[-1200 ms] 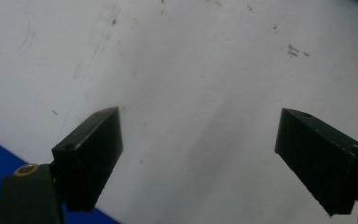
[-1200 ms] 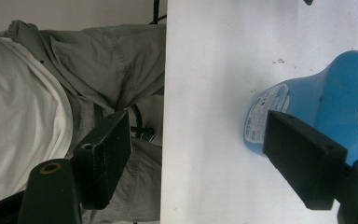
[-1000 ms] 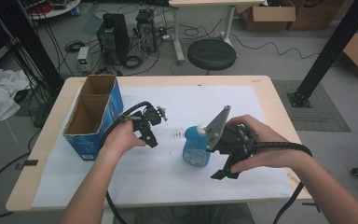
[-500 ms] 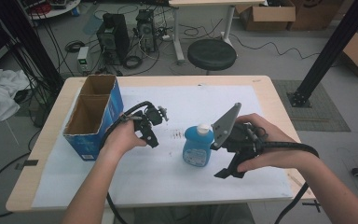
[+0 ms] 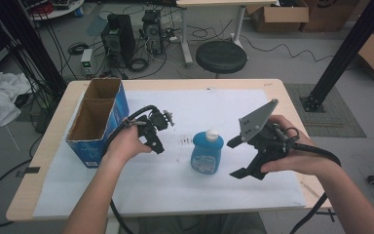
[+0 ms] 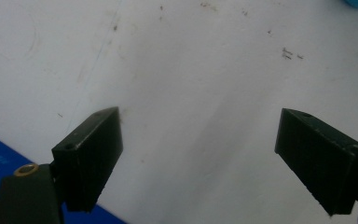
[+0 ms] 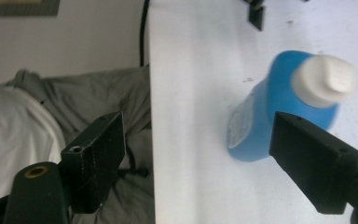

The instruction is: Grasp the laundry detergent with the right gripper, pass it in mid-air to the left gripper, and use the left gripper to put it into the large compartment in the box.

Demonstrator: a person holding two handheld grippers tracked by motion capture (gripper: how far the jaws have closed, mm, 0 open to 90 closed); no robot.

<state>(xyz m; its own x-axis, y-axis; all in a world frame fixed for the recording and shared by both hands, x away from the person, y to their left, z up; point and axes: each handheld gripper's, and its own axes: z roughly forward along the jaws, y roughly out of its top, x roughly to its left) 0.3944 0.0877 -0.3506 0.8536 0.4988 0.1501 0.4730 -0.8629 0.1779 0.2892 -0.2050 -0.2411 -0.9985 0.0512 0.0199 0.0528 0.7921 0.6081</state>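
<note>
Bottle: blue bottle (image 5: pixel 206 153) with a white cap (image 5: pixel 213 134) stood upright on the white sheet (image 5: pixel 185 195) at mid-worktop, between your two hands, touched by neither.
Right tongs: right tongs (image 5: pixel 237 158) hung just beside the bottle on its right, apart from it; the jaws had just been opening and stood spread, with nothing between them. In the right gripper view the bottle (image 7: pixel 279 112) sat behind the far jaw, off the line between the two, and the worktop's near edge ran up the middle of the frame.
Left tongs: left tongs (image 5: pixel 157 137) were held spread and empty over the sheet, between the bottle and the blue carton (image 5: pixel 100 124), whose open top faced up.
Step in hand, as judged: you appeared to be at the letting-go or re-gripping of the bottle with the right tongs.
Doing it well: you needed to square the right jaws on the bottle's flat body below the cap, one jaw on each face, before closing; a grip on the cap or a corner risked tipping it.
Clearance: you also needed the left tongs clear of the bottle's path toward the carton.
</note>
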